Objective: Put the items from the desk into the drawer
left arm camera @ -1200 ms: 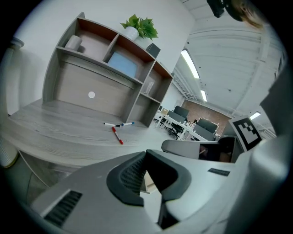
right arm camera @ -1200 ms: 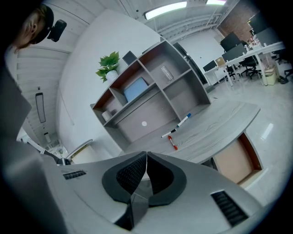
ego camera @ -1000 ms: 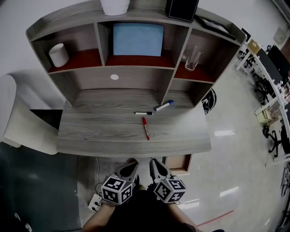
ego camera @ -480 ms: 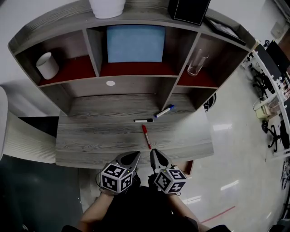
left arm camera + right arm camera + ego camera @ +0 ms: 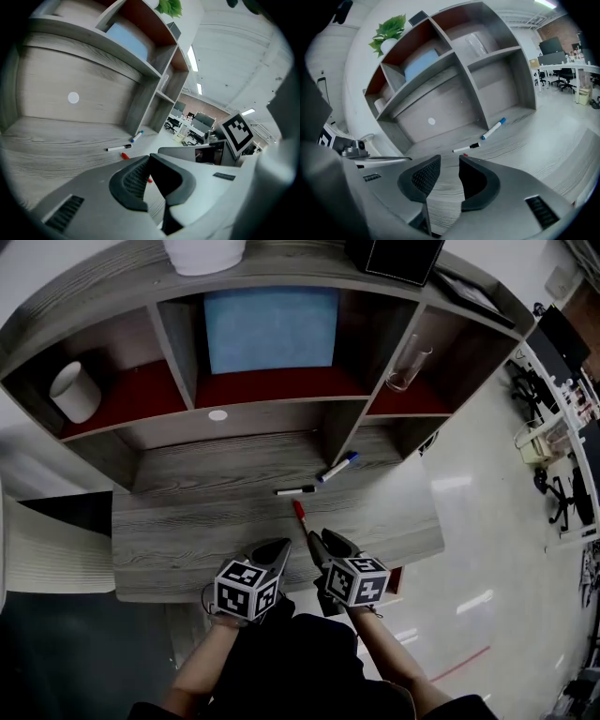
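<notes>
Head view: left tongs [image 5: 279,547] tilted over desk [image 5: 178,531].

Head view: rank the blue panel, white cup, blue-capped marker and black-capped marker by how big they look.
1. blue panel, by far the largest.
2. white cup on the left shelf.
3 and 4. blue-capped marker and black-capped marker: they look nearly alike, too close to rank.
</notes>
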Action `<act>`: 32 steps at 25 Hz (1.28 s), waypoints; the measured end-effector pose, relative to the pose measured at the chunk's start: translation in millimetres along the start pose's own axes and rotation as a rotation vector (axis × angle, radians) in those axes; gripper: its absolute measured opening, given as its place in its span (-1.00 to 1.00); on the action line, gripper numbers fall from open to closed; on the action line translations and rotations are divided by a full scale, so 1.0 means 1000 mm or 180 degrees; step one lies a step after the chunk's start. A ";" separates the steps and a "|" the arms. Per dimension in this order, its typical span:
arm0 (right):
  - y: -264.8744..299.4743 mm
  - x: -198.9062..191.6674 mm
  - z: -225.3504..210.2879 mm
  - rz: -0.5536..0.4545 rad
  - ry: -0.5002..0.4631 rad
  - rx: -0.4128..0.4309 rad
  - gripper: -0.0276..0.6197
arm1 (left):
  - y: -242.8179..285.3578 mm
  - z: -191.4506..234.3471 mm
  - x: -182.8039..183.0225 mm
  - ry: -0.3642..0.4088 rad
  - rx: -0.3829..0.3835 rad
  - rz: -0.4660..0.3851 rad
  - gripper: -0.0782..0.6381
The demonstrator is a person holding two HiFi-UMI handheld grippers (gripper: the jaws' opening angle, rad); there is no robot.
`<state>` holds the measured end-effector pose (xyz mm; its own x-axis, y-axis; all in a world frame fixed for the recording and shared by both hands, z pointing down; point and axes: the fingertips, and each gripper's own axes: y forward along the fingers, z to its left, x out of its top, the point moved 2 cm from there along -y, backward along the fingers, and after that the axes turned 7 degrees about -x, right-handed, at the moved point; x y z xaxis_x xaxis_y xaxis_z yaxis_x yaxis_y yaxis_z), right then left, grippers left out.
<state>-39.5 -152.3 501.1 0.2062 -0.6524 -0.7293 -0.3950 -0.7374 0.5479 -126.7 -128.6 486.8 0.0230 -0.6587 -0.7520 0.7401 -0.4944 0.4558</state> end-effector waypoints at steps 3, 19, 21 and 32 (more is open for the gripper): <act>0.019 -0.009 -0.006 0.0211 -0.0061 -0.0059 -0.48 | 0.006 0.014 -0.001 0.0011 -0.0015 0.0063 -0.73; 0.084 -0.036 -0.019 0.0808 -0.0688 -0.0444 -0.43 | 0.032 0.059 -0.015 -0.0216 0.0147 0.0237 -0.73; 0.090 -0.041 -0.022 0.0873 -0.0767 -0.0459 -0.43 | 0.037 0.064 -0.018 -0.0228 0.0174 0.0275 -0.73; 0.111 -0.051 -0.026 0.1076 -0.0887 -0.0524 -0.43 | 0.046 0.080 -0.021 -0.0226 0.0306 0.0339 -0.73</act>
<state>-70.4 -205.6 609.6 -0.1666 -0.8056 -0.5686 -0.2467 -0.5243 0.8150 -146.5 -182.4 561.9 0.0478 -0.7471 -0.6630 0.6682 -0.4694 0.5771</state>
